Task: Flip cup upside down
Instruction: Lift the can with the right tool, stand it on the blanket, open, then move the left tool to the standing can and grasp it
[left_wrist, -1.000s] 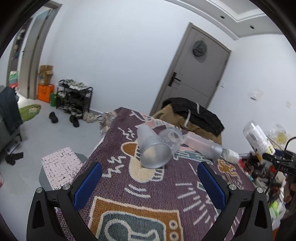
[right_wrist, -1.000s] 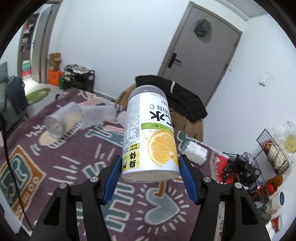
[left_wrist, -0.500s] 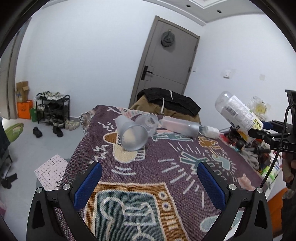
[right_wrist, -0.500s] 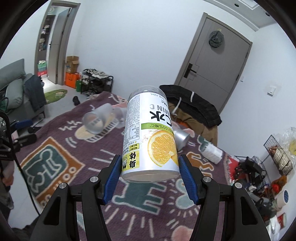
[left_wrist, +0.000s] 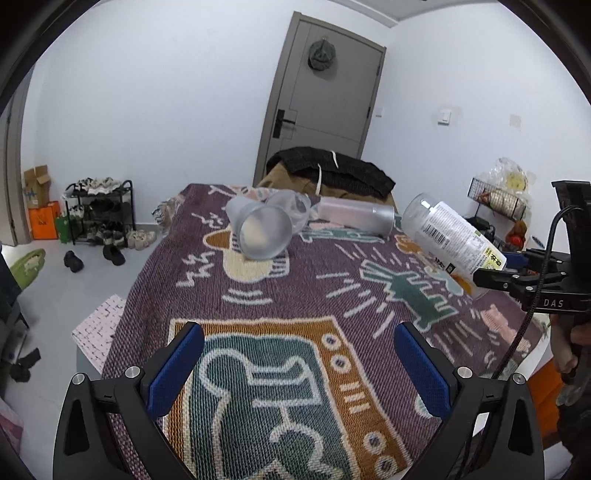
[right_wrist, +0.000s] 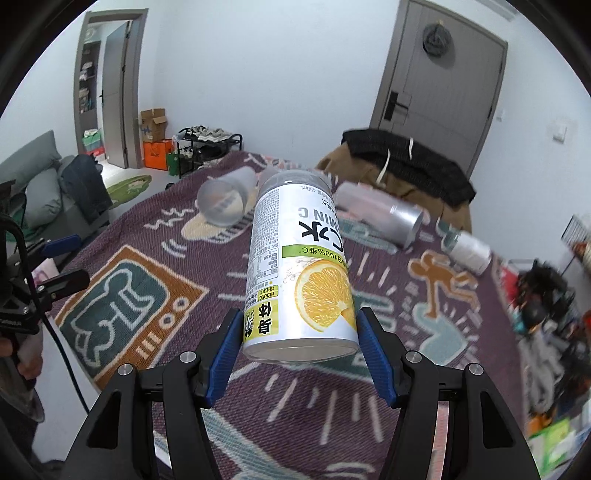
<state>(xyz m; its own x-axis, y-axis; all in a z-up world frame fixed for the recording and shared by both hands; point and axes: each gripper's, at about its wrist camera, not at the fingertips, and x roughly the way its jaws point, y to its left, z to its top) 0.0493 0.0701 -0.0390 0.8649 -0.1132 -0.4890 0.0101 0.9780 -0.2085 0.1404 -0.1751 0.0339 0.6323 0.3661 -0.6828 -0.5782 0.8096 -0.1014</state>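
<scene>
The right claw (right_wrist: 299, 332) is clamped on the cup (right_wrist: 300, 266), its blue pads pressing the two sides close to the end nearest the camera. That low grip leaves most of the cup's length free ahead of the claw, which suits a wrist roll to turn it over. In the left wrist view the cup (left_wrist: 452, 238) hangs in the air over the right edge of the table (left_wrist: 258, 332), tilted with its clear end up and away, touching nothing but the pads. My guess is that the flip is midway and the set-down is not yet done.

The left claw (left_wrist: 299, 363) is wide open and holds nothing; it hovers over the near edge of the table, well apart from the cup, seemingly just kept out of the way.

The cup is a tall clear plastic cylinder wrapped in a white label with an orange slice, a green band and printed characters that read upside down from the right wrist. It looks light, rigid and empty.

A frosted tumbler (left_wrist: 260, 230) lies on its side toward the far edge.
</scene>
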